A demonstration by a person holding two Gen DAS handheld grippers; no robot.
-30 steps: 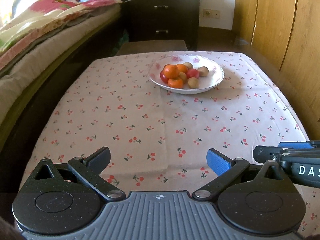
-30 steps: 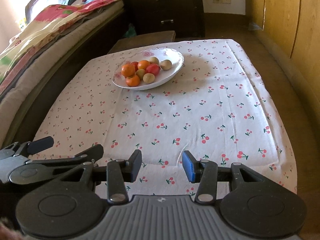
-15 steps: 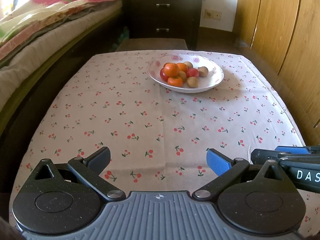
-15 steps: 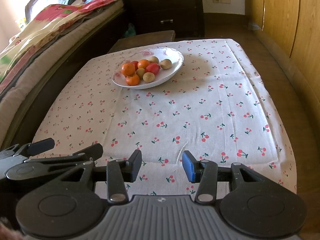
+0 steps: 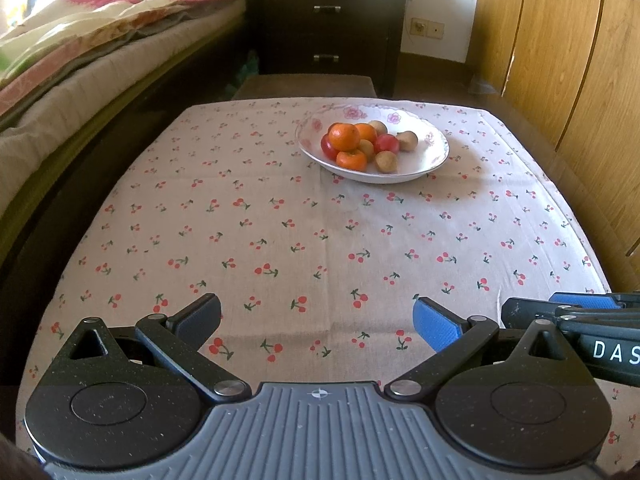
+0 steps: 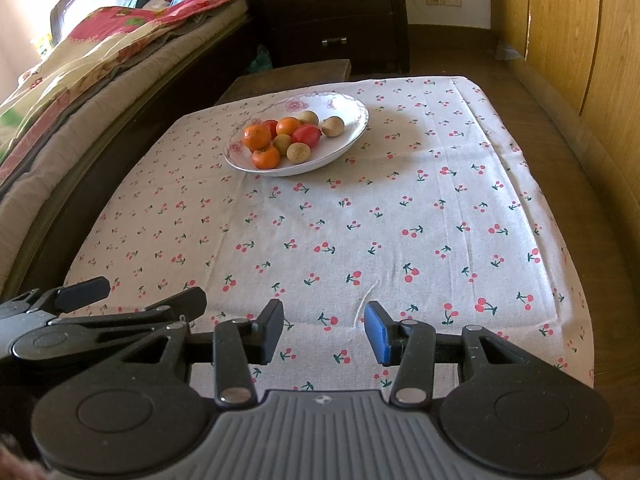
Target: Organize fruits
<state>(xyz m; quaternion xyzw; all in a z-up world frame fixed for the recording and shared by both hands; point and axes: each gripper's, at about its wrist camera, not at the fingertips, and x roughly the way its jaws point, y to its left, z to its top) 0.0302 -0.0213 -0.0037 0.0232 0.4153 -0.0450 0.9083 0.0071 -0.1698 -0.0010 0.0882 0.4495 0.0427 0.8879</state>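
Both grippers, the left gripper (image 5: 316, 316) and right gripper (image 6: 325, 330), are held spread and empty at the tablecloth's (image 5: 280, 232) near edge; little has shifted lately (slight camera drift only). All fruits (image 5: 362, 142) are gathered in the bowl (image 5: 432, 156).

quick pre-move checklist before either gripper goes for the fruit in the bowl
1. Left gripper open and holding nothing: ok.
2. Right gripper open and holding nothing: ok.
3. Bowl upright on the cherry-print tablecloth: ok.
4. Fruit all inside the bowl, none loose on the cloth: ok.
5. Cloth between the grippers and the bowl free of obstacles: ok.
6. Top orange resting stably on the pile, so it will not roll when touched: cannot tell.
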